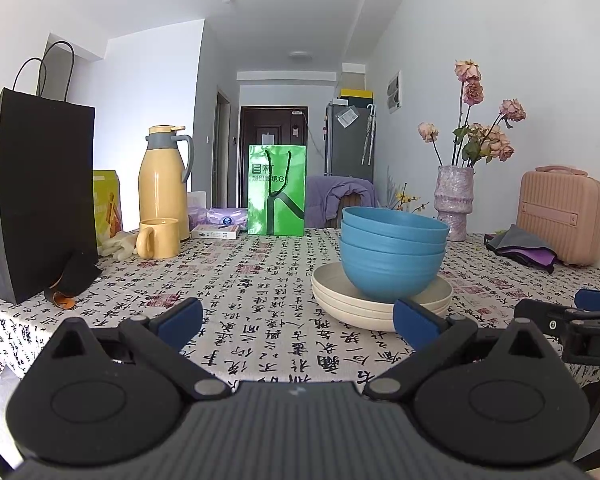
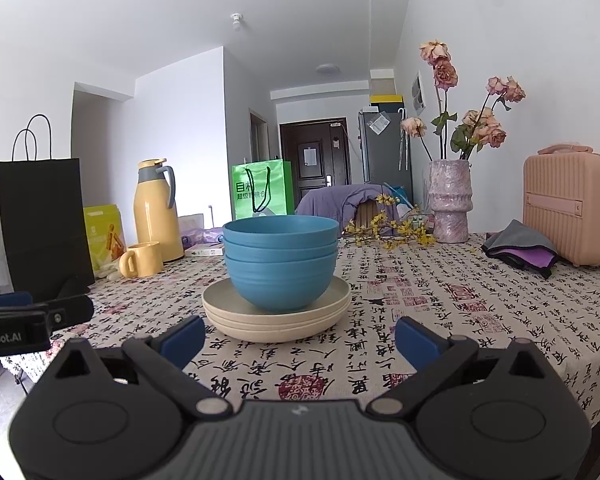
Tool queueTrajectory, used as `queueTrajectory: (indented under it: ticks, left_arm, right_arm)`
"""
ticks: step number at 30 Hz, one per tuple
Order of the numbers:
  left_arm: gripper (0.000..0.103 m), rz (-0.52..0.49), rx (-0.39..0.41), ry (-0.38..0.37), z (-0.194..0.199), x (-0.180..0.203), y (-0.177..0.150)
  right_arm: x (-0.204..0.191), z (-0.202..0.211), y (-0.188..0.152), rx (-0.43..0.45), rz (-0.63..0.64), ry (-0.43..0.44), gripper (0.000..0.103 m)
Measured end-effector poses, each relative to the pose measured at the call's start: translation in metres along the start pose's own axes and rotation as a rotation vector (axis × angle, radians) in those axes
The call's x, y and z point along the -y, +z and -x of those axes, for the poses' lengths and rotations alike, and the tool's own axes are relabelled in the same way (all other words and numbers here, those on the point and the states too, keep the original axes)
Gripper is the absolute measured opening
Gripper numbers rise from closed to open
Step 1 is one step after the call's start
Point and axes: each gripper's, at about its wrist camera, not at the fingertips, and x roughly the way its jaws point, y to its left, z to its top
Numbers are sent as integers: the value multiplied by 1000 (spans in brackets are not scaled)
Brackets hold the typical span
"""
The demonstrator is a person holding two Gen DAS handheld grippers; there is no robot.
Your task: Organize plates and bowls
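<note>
Right wrist view: blue bowls (image 2: 281, 264) nested on stacked cream plates (image 2: 276, 314) — stacking looks done; right gripper (image 2: 298, 340) and left gripper (image 1: 298, 320) both spread wide, empty.

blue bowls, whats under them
The three nested blue bowls sit on a stack of cream plates, apparently three, on the patterned tablecloth. The plates' centres are covered by the bottom bowl.

Your left wrist camera sits low at the table's near edge, looking along the tablecloth (image 1: 260, 264) toward the far door, with the bowl stack (image 1: 392, 252) right of centre. Your right wrist camera faces the same way from further right, nearer the stack (image 2: 280, 260). The 2 views share it.
</note>
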Motion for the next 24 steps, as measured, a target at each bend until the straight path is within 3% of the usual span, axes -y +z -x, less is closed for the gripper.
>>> queueTrajectory:
  ticks: [24]
  left_arm:
    - [103,-7,9,-2,2,0,3]
  right_arm:
    - [0,1,0,1,3,-1,102]
